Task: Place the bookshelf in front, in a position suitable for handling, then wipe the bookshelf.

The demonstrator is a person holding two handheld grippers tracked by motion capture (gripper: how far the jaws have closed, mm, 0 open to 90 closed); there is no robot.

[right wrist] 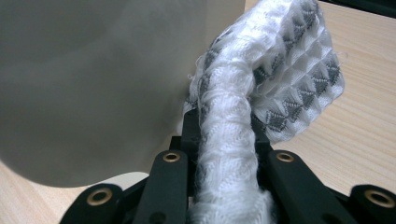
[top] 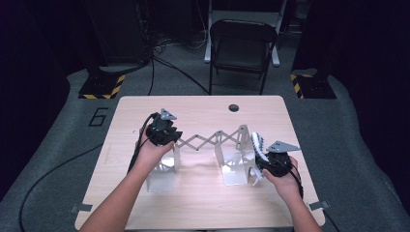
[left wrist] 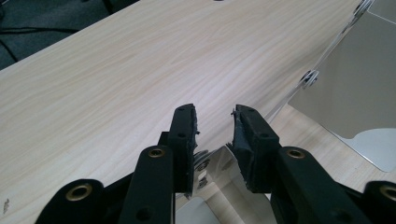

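Two tools at work — right tool pinching a white sock, left tool spread over the rack.

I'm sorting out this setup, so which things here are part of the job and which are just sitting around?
In the job:
- sock, clamped in the right gripper
- rack, the extendable metal one on the table
- left gripper, jaws apart at the rack's left end

Just about:
- folding chair
- floor cables
- striped stand bases
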